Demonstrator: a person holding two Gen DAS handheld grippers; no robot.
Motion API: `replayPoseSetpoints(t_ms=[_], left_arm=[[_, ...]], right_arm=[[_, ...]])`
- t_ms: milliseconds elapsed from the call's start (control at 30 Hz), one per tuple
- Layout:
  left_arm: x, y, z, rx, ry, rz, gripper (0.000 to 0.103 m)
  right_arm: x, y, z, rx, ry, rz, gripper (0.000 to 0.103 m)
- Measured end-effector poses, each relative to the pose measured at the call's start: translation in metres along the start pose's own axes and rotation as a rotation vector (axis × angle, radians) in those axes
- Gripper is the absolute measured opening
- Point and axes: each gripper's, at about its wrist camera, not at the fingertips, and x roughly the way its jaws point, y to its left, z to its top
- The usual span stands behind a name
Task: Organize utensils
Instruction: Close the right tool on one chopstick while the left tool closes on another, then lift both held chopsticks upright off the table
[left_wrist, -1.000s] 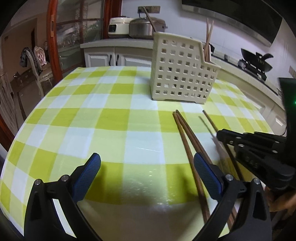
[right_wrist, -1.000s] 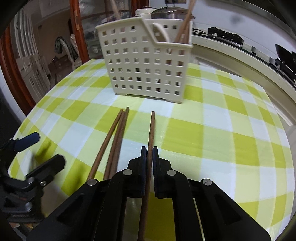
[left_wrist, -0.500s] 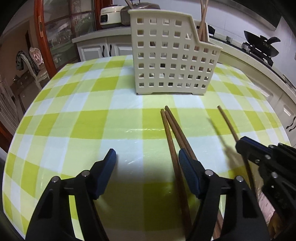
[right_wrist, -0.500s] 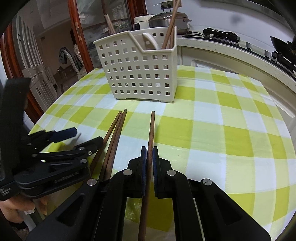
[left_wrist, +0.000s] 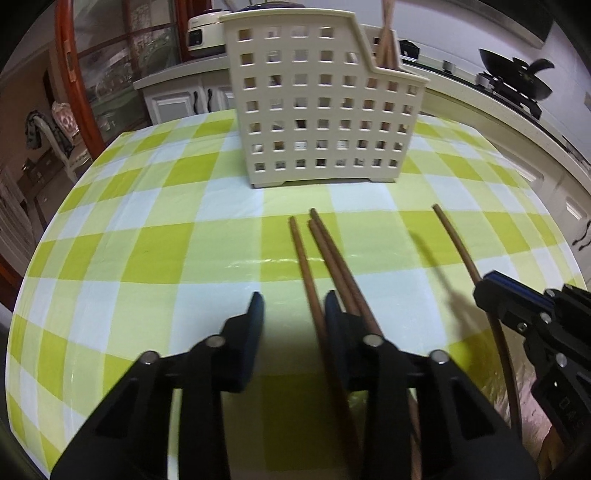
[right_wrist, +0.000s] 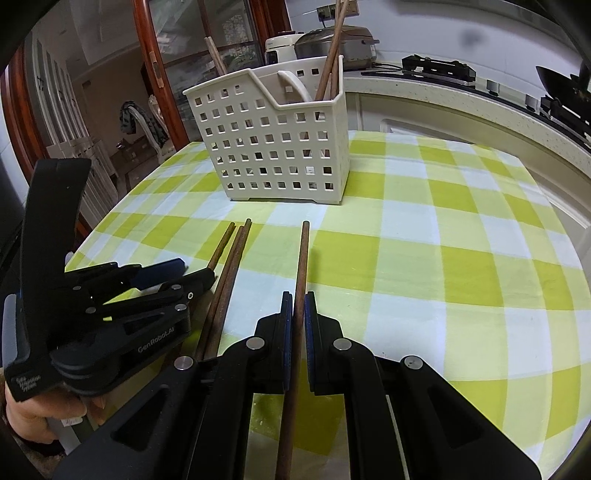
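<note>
A cream perforated utensil basket (left_wrist: 317, 107) (right_wrist: 280, 144) stands on the green checked tablecloth and holds chopsticks (right_wrist: 330, 55) and a white utensil. Three brown chopsticks (left_wrist: 332, 258) (right_wrist: 229, 266) lie on the cloth in front of it. My right gripper (right_wrist: 299, 299) is shut on a fourth chopstick (right_wrist: 303, 258), raised a little off the cloth; it also shows in the left wrist view (left_wrist: 458, 243). My left gripper (left_wrist: 293, 306) is open, low over the cloth, its right finger beside the leftmost loose chopstick, which lies between the jaws.
The round table (right_wrist: 461, 236) drops off at its edges. A kitchen counter (right_wrist: 443, 96) with a rice cooker (right_wrist: 336, 40) and a wok (left_wrist: 513, 74) runs behind. A glass-door cabinet (left_wrist: 110, 74) and a chair stand to the left.
My left gripper has moved forward and right toward the three loose chopsticks and its jaws have narrowed. My right gripper has lifted and pulled back slightly with its chopstick.
</note>
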Motion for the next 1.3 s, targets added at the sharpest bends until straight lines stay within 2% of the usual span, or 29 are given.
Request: replayPoseSetpoints(t_ms=[200,267,333,367,667,1300], left_arm=[[-0.001,-0.002,-0.001,0.0,-0.005,-0.009,0.025],[-0.001,-0.004,-0.002,0.007,-0.009,-0.009,0.019],[-0.001,-0.008,-0.003,0.022,-0.017,-0.01,0.009],[-0.002,-0.009,-0.003,0.026,-0.02,-0.009,0.009],[-0.003,-0.005,-0.005,0.001,-0.024,-0.048,0.007],[-0.033,-0.005,-0.008,0.002,-0.095,-0.085,0.007]], right_arm=[[0.0,-0.001,-0.001,0.003,0.002,-0.002,0.007],[0.001,-0.003,-0.001,0.006,0.004,-0.003,0.007],[0.001,-0.003,-0.002,0.007,0.006,-0.003,0.007],[0.001,-0.004,-0.002,0.008,0.005,-0.003,0.007],[0.002,-0.006,-0.004,0.02,0.002,-0.005,0.007],[-0.006,-0.002,-0.002,0.027,-0.03,-0.008,0.007]])
